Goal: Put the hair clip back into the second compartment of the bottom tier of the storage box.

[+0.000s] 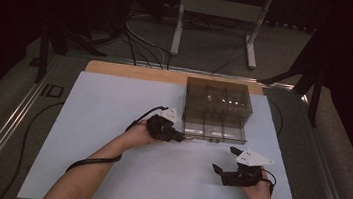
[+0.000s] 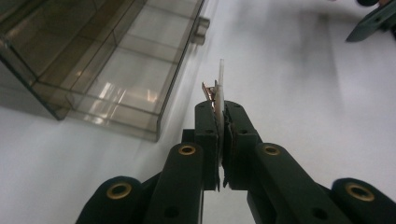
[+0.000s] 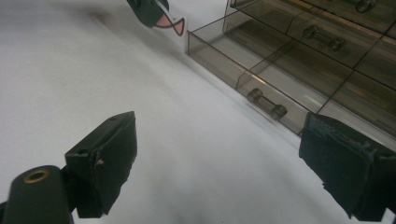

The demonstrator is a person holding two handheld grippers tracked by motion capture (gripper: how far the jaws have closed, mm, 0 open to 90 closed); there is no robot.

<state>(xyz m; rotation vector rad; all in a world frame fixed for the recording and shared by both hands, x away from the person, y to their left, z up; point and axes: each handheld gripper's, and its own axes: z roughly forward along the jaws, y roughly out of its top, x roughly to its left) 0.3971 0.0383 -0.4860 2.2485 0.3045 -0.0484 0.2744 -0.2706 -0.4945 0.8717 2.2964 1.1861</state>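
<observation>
My left gripper (image 1: 187, 138) is shut on a small thin flat piece (image 2: 218, 88), pink with a pale rim, which sticks out past the fingertips edge-on. It hangs a little above the white mat, just in front of the left end of a smoky clear drawer cabinet (image 1: 217, 109). The cabinet's lower left drawer (image 2: 121, 79) is pulled out and looks bare inside. In the right gripper view the same piece (image 3: 170, 23) shows at the top, next to the open drawer (image 3: 219, 51). My right gripper (image 1: 224, 159) is low at the front right, jaws wide apart with nothing between them.
A white mat (image 1: 108, 147) covers the table, with a wooden strip (image 1: 132, 71) along its far edge. The other drawers are closed, with small bar handles (image 3: 266, 102). Cables (image 1: 92, 160) trail from both grippers. Table legs and wires stand on the dark floor beyond.
</observation>
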